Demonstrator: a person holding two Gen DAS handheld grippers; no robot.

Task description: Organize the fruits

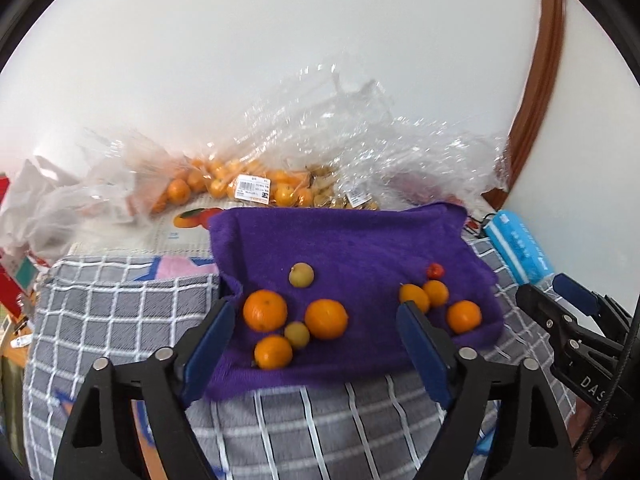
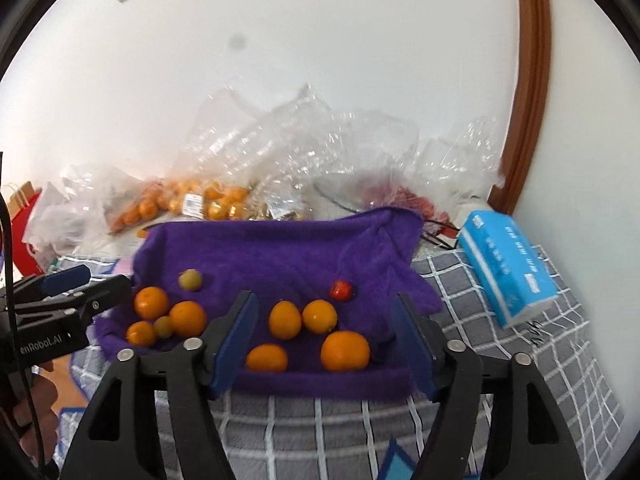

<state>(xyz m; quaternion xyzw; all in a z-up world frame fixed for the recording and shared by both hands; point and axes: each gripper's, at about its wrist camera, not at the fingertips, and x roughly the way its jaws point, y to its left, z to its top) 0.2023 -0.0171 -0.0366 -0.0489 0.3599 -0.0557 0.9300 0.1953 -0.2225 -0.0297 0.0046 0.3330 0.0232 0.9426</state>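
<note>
I observe both claws spread wide and holding nothing: my left gripper (image 1: 316,316) and right gripper (image 2: 324,316) hover above the purple towel (image 1: 360,240), where oranges (image 1: 265,310), greenish fruits (image 1: 301,275) and one red fruit (image 2: 340,290) lie loose.

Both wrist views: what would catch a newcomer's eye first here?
A purple towel spread over a grey checked cover, with oranges in two clusters on it, plus two greenish fruits at left and one small red fruit at right. Behind it lie crumpled clear bags of more fruit. Both grippers, left and right, hover open above the near edge.
</note>
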